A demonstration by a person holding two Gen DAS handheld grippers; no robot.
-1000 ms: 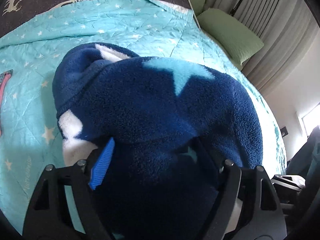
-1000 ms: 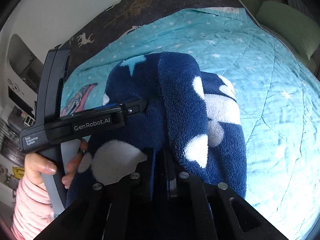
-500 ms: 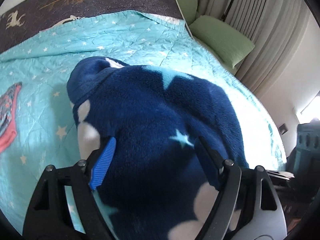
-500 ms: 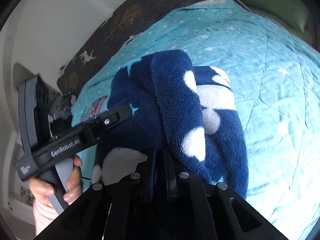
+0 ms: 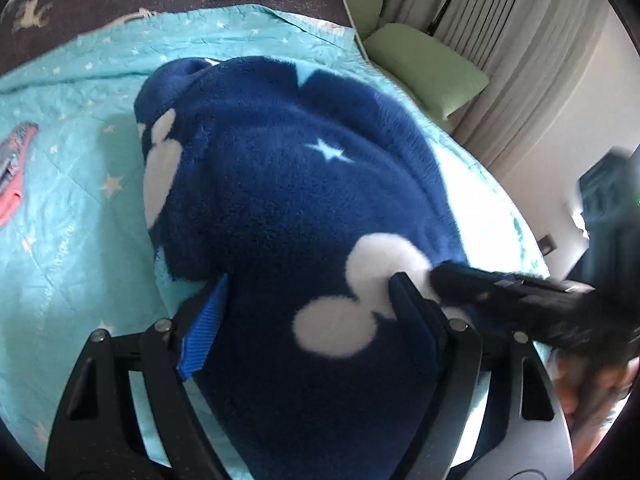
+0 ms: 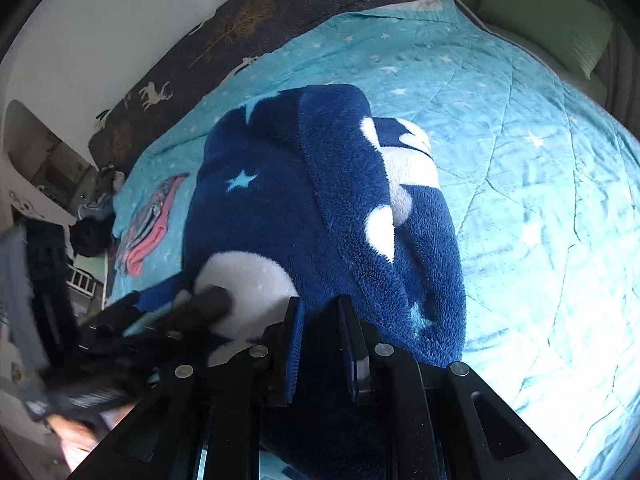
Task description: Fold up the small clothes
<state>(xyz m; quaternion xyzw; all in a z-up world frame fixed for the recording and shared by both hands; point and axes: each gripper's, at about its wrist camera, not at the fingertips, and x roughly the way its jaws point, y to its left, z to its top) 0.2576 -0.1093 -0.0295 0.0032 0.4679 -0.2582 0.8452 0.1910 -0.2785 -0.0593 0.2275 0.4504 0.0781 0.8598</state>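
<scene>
Turquoise star-print quilt [image 6: 520,184] covers the bed, with wide bare room to the right of the navy fleece garment [image 6: 304,208] and a narrower strip to its left, where a pink-trimmed cloth [image 6: 150,228] lies near the quilt's edge; a dark deer-print blanket [image 6: 248,20] borders the far side and a green pillow [image 5: 424,68] sits at the far right corner. Folded in a bulky heap, the garment lies mid-quilt, its long axis running from the grippers away toward the deer-print blanket. Its near end sits between the spread jaws of the left gripper [image 5: 308,312], pads not visibly pressing, while the right gripper [image 6: 320,320] has fleece between narrow jaws that are opening.
</scene>
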